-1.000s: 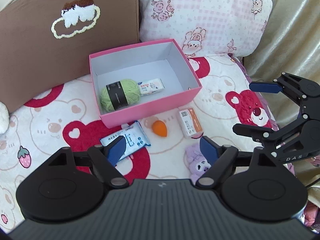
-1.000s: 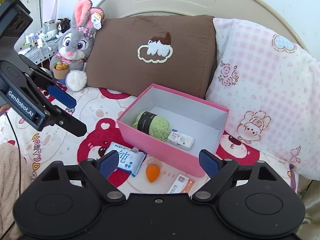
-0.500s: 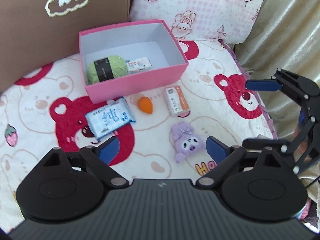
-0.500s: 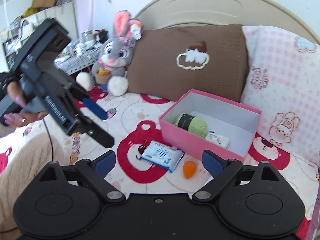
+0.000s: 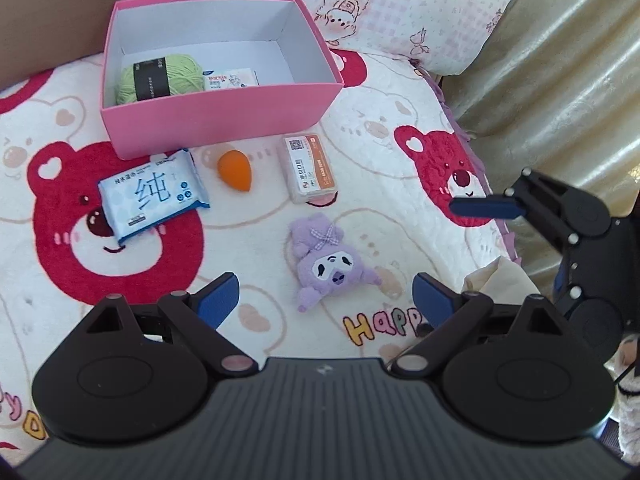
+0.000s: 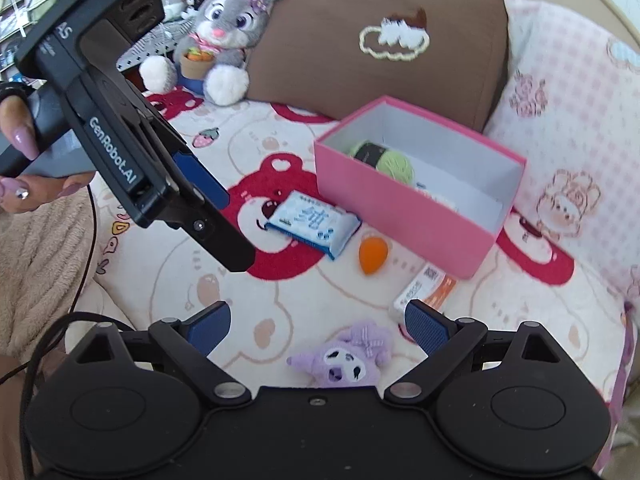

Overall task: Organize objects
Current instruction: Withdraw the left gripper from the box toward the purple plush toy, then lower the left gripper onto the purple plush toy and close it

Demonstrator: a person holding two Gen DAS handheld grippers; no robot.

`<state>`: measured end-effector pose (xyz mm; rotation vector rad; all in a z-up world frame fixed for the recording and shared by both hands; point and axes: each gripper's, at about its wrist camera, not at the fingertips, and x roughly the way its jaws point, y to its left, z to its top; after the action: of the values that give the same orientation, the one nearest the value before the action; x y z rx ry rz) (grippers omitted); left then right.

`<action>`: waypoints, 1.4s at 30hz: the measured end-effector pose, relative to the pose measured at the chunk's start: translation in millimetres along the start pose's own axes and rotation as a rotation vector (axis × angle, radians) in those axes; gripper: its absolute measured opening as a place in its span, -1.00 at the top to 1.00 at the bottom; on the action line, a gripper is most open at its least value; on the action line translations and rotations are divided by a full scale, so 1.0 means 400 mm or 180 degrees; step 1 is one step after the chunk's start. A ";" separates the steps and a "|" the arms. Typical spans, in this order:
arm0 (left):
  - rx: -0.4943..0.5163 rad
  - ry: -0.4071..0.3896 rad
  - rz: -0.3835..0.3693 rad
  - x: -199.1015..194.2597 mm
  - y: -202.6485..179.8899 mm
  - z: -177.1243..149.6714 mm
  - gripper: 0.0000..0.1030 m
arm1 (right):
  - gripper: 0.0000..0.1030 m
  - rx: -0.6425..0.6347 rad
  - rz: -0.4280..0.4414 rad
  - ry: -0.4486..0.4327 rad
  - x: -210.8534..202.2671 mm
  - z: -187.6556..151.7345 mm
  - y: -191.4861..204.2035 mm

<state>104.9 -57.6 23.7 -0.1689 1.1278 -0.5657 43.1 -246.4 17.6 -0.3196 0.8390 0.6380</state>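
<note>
Above the blanket (image 5: 248, 240): both grippers (image 5: 324, 296) (image 6: 316, 320) pulled back, fingers spread, empty; purple plush (image 5: 332, 264) newly centred, likely next for the pink box (image 5: 224, 108).

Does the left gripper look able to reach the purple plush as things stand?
Probably yes. The left gripper is open, and the purple plush lies alone on the blanket just ahead of its fingers, apart from the other items, with nothing lying between.
</note>
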 end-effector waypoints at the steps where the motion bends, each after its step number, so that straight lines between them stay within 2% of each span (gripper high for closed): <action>1: -0.0021 -0.0001 -0.0022 0.010 0.002 0.000 -0.83 | -0.87 0.0044 0.0006 0.0044 0.011 -0.006 0.000; 6: -0.0080 -0.0040 -0.0027 0.064 0.011 0.004 -0.83 | -0.87 0.0172 0.0032 0.0208 0.060 -0.021 0.004; 10: -0.0199 -0.0047 -0.0136 0.109 0.026 0.002 -0.83 | -0.87 0.0350 -0.0058 0.0323 0.106 -0.019 -0.004; 18: -0.0349 -0.0155 -0.0276 0.179 0.072 -0.002 -0.79 | -0.87 0.0692 -0.0261 0.0323 0.181 -0.017 -0.006; 23: -0.0361 -0.0149 -0.0291 0.221 0.100 -0.005 -0.77 | -0.87 0.1366 -0.0138 0.0331 0.241 -0.043 -0.043; 27: -0.0321 -0.0155 -0.0349 0.250 0.107 -0.014 -0.77 | -0.87 0.1442 -0.0252 0.0440 0.290 -0.080 -0.042; 32: -0.0339 -0.0100 -0.0392 0.301 0.116 -0.032 -0.76 | -0.86 0.1471 -0.0416 0.0508 0.308 -0.088 -0.051; 33: -0.0337 -0.0089 -0.0396 0.311 0.117 -0.035 -0.74 | -0.86 0.1482 -0.0466 0.0542 0.314 -0.090 -0.055; 35: -0.0317 -0.0070 -0.0417 0.330 0.118 -0.042 -0.57 | -0.86 0.1521 -0.0521 0.0681 0.334 -0.096 -0.062; 37: -0.0286 -0.0010 -0.0427 0.345 0.118 -0.044 -0.31 | -0.86 0.1596 -0.0495 0.0857 0.361 -0.107 -0.074; 42: -0.0332 0.0059 -0.0466 0.373 0.128 -0.047 -0.14 | -0.87 0.1687 -0.0478 0.1047 0.391 -0.122 -0.085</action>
<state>151.3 -86.9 -125.2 -0.3390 1.1699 -0.6397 114.0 -235.0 -133.6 -0.0013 1.2494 0.2063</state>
